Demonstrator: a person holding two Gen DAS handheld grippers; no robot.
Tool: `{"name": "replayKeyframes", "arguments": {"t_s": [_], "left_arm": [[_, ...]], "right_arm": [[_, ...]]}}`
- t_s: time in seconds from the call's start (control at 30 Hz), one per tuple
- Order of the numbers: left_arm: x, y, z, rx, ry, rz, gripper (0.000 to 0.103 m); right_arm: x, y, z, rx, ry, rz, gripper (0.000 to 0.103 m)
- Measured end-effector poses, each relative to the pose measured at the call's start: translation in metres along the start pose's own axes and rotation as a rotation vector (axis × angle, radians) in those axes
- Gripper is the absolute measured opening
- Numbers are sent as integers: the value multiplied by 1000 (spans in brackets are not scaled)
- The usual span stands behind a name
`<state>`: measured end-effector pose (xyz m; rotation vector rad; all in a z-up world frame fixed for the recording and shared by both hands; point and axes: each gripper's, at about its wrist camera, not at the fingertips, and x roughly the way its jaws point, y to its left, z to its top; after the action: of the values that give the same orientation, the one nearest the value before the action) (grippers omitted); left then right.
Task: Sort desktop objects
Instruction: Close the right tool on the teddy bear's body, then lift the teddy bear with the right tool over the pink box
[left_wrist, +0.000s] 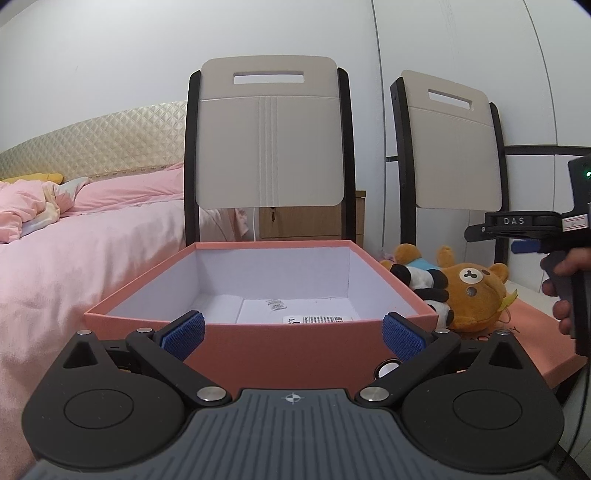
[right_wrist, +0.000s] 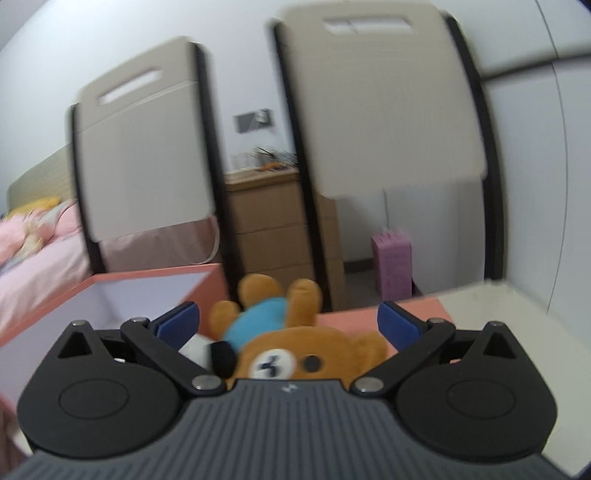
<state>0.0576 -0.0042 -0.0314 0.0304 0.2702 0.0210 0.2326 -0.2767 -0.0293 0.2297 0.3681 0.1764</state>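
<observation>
Pink box (left_wrist: 280, 343) before left tongs (left_wrist: 293, 332), spread, empty; right tongs (right_wrist: 288, 325) spread over bear (right_wrist: 295, 350).

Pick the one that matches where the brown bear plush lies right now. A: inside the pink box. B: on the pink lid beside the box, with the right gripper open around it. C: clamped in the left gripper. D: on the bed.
B: the brown bear plush lies on the pink lid beside the pink box, and the right gripper is open around it.
</observation>
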Motion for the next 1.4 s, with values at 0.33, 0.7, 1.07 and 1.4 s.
{"name": "replayKeyframes", "arguments": {"t_s": [0.33, 0.7, 1.07, 1.4], "left_arm": [[4, -1, -4, -16, 30, -2, 103], [0, 1, -5, -27, 29, -12, 103], [2, 9, -2, -80, 31, -11, 103], [0, 4, -1, -74, 24, -15, 103]], "right_arm": [[24, -25, -13, 205, 76, 40, 103], [52, -36, -32, 337, 169, 69, 103], [59, -39, -41, 408, 191, 136, 90], [36, -30, -26, 306, 117, 61, 60]]}}
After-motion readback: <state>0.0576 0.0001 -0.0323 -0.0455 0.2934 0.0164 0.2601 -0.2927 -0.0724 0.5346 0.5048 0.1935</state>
